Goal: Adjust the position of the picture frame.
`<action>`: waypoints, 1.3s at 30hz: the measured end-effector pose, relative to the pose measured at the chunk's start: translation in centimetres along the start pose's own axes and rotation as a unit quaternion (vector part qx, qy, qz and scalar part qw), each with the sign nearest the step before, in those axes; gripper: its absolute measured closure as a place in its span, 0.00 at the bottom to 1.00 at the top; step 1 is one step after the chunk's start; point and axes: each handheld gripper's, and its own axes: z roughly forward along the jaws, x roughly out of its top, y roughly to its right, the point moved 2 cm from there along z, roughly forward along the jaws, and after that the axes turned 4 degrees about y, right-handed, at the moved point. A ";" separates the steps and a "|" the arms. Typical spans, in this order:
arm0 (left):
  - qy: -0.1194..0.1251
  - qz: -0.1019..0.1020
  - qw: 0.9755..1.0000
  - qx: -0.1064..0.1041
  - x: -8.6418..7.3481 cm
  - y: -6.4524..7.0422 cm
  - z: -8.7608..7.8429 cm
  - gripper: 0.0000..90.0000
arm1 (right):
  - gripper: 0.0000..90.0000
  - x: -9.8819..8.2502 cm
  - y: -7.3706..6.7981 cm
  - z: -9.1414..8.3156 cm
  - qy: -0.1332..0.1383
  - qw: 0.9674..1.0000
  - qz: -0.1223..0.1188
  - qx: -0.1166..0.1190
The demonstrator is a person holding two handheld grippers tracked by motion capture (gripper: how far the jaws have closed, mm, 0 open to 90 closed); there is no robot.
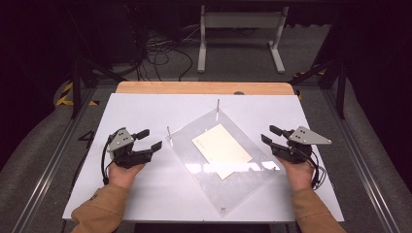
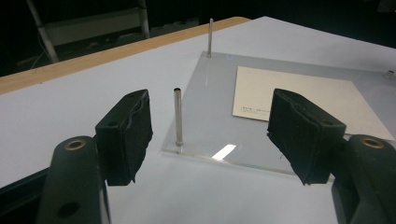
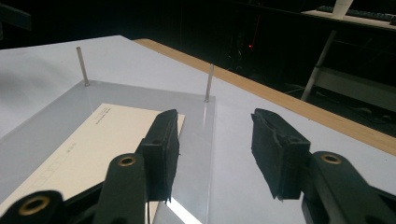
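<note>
We note a clear acrylic plate lying askew on the white bench, a cream card resting on it and thin metal pins upright at its corners. Left gripper sits just left of the plate, right gripper at its right edge; both jaws apart, holding nothing.

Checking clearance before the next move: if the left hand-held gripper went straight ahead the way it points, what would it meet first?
Probably the upright metal pin at the near corner of the clear acrylic plate; it stands between the open jaws of the left hand-held gripper. Depth is uncertain.
</note>
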 end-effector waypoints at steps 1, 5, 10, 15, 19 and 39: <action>0.000 0.000 1.000 0.000 0.0 0.0 0.0 0.34 | 0.59 0.0 0.0 0.0 0.000 1.000 0.000 0.000; -0.003 -0.006 1.000 0.001 0.0 -0.1 0.0 0.34 | 0.64 0.1 0.1 -0.2 -0.006 1.000 -0.002 0.002; -0.003 -0.011 1.000 -0.010 0.0 -0.1 0.1 0.34 | 0.76 0.2 0.2 -0.5 -0.016 1.000 0.007 0.006; -0.001 -0.023 1.000 -0.016 0.0 0.0 0.1 0.34 | 0.96 0.4 0.2 -0.7 -0.043 0.999 0.004 0.011; -0.003 -0.027 1.000 -0.015 0.0 -0.3 0.0 0.34 | 0.99 0.3 0.5 -0.7 -0.057 0.998 0.014 0.030; -0.013 -0.056 0.998 -0.034 0.2 -0.3 0.5 0.41 | 1.00 -3.6 1.7 -0.2 -0.262 0.963 0.037 0.054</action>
